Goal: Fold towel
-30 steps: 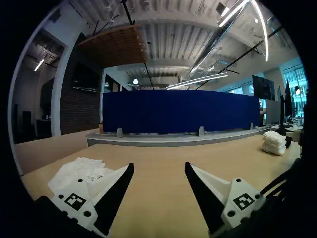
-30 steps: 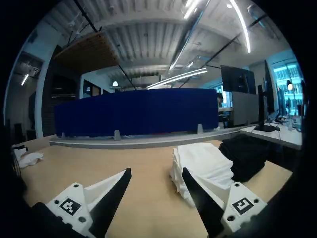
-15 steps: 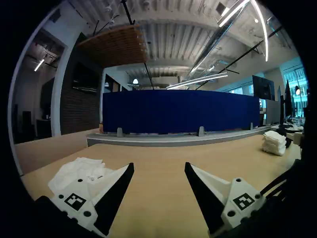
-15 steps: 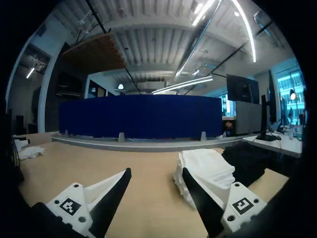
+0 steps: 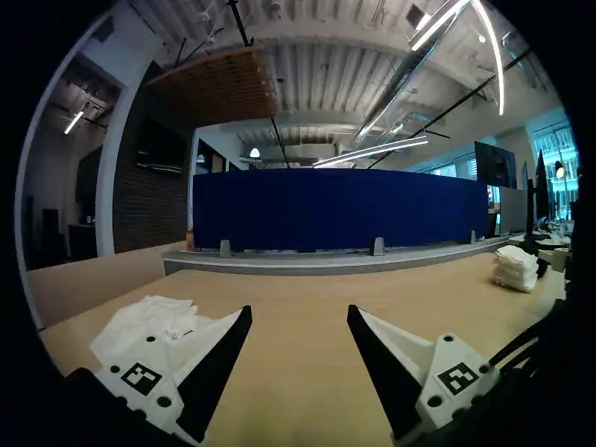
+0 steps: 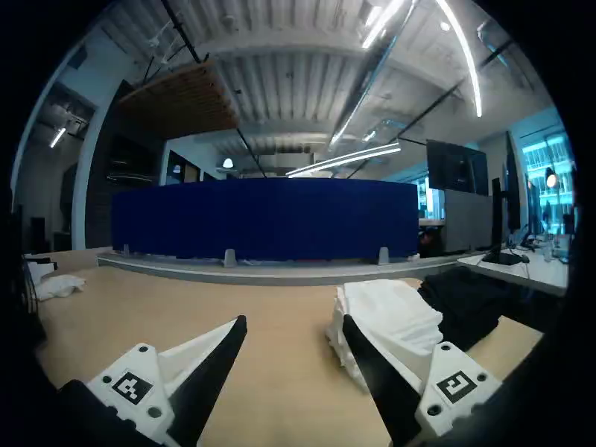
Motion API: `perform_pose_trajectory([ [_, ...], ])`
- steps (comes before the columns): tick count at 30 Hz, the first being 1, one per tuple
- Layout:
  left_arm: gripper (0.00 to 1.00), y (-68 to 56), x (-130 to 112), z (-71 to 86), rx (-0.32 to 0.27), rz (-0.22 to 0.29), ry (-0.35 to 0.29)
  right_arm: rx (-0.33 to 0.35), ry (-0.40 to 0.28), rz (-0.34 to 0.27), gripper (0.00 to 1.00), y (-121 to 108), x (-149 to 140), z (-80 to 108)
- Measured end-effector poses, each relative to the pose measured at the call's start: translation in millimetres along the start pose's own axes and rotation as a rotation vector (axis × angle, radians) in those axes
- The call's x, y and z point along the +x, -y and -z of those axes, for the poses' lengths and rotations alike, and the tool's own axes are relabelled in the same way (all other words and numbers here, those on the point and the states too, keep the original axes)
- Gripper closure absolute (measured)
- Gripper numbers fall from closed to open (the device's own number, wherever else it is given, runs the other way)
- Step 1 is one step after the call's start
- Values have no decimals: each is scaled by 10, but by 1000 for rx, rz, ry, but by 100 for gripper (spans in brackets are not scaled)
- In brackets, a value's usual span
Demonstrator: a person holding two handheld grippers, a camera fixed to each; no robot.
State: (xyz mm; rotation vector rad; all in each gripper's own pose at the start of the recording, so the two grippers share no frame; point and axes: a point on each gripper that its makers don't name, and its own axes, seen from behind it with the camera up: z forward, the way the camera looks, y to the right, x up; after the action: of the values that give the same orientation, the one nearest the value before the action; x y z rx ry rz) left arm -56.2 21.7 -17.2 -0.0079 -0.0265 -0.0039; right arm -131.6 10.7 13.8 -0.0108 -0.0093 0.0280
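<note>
In the left gripper view a crumpled white towel (image 5: pixel 149 319) lies on the wooden table (image 5: pixel 298 350), just left of and partly behind my left finger. My left gripper (image 5: pixel 298 313) hovers low over the table, open, with nothing between its fingers. In the right gripper view a stack of folded white towels (image 6: pixel 391 316) sits right of centre, partly behind my right finger. My right gripper (image 6: pixel 293 322) is open and holds nothing. The crumpled towel (image 6: pixel 59 285) appears far off at the left in that view, and the folded stack (image 5: pixel 515 268) appears far right in the left gripper view.
A pile of black cloth (image 6: pixel 465 298) lies right beside the folded stack. A blue divider panel (image 5: pixel 335 208) with a grey rail runs along the table's far edge. Monitors (image 6: pixel 506 201) stand on a desk at the right.
The right gripper view has tilted slightly upward and shifted, so the folded stack sits a little lower and farther right. The left gripper has not moved.
</note>
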Motion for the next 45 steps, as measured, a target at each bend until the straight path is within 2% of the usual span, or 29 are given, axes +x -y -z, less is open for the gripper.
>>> perform_pose_trajectory([
  [45,5,10,-4,19,-1,0,0,1,0,0,0,-2,-4,61],
])
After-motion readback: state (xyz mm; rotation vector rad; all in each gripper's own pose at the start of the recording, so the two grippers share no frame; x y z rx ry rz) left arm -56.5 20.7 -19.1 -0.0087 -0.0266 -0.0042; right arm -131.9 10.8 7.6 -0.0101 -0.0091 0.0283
